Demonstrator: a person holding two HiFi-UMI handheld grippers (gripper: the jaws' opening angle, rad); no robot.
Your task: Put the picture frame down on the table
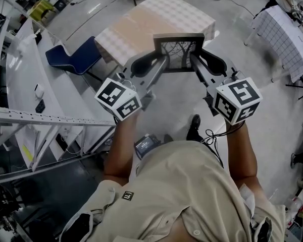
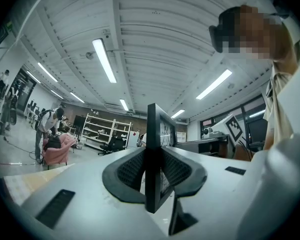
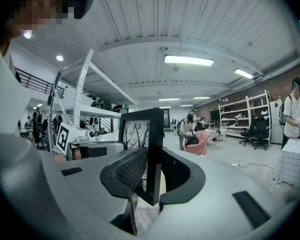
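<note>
The left tongs (image 1: pixel 160 67) and right tongs (image 1: pixel 197 64) pinched the picture frame (image 1: pixel 179 52) between them by its sides; it seemed stiff, light and probably glass-fronted.

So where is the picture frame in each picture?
Head view: top middle, the picture frame overlapping the checked table.
Left gripper view: centre, edge-on between the jaws.
Right gripper view: centre, tree picture showing.
Shared landmark: pink chair, in both gripper views.
</note>
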